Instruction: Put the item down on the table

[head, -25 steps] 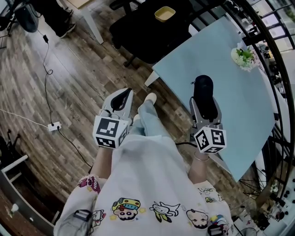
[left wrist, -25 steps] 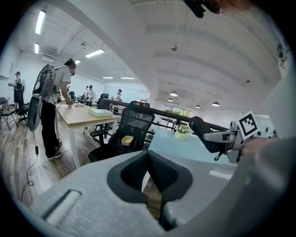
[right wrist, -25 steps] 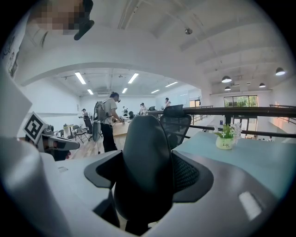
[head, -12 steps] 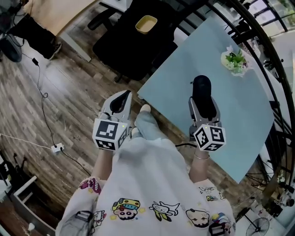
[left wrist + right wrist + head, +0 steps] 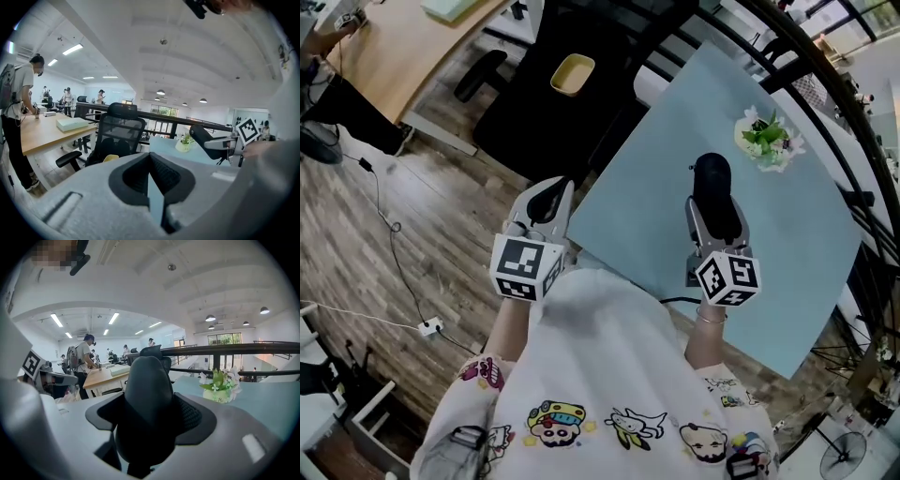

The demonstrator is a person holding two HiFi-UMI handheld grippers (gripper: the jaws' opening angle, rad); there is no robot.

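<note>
You're mid-placement: your right gripper (image 5: 713, 210) has its fingers clamped on the smooth black oblong item (image 5: 712, 180) over the pale blue worktop (image 5: 642, 220). The left gripper (image 5: 547, 200), near the worktop's left edge, has its fingers closed on nothing. Next, lower the item until it rests, then release.

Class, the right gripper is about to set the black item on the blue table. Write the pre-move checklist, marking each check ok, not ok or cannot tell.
1. Grip: the right gripper holds the black item between its jaws: ok.
2. Position: the item is over the table, not the floor: ok.
3. Landing spot: bare around the item; the flower pot stands well apart: ok.
4. Height of the item above the table: cannot tell.
5. The left gripper is shut, empty and off to the side: ok.
</note>
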